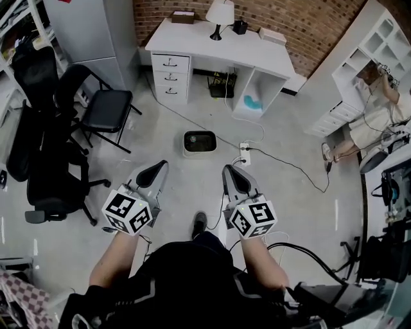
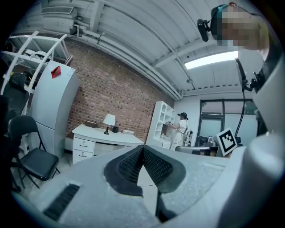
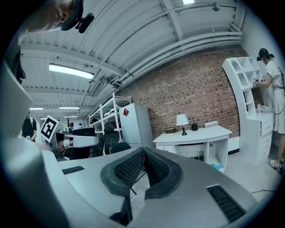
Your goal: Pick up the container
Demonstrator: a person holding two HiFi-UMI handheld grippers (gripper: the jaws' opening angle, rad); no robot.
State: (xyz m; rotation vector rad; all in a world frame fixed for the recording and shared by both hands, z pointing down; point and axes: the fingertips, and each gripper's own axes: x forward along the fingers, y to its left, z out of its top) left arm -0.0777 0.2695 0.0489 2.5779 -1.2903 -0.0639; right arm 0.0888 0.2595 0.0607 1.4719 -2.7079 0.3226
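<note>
Head view: the container (image 1: 200,142) sits on the floor (image 1: 186,189) ahead, midway between left gripper (image 1: 156,171) and right gripper (image 1: 234,174), both closed and empty. Its long side lies crosswise, and neither gripper is nearer.

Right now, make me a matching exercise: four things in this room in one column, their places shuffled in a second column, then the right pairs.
Things:
1. container
2. lamp
3. black chair
4. person

Places:
A. on the white desk
B. on the floor, mid-room
C. at the white shelves, right side
D. beside the grey cabinet, left side

Pairs: 1-B, 2-A, 3-D, 4-C
</note>
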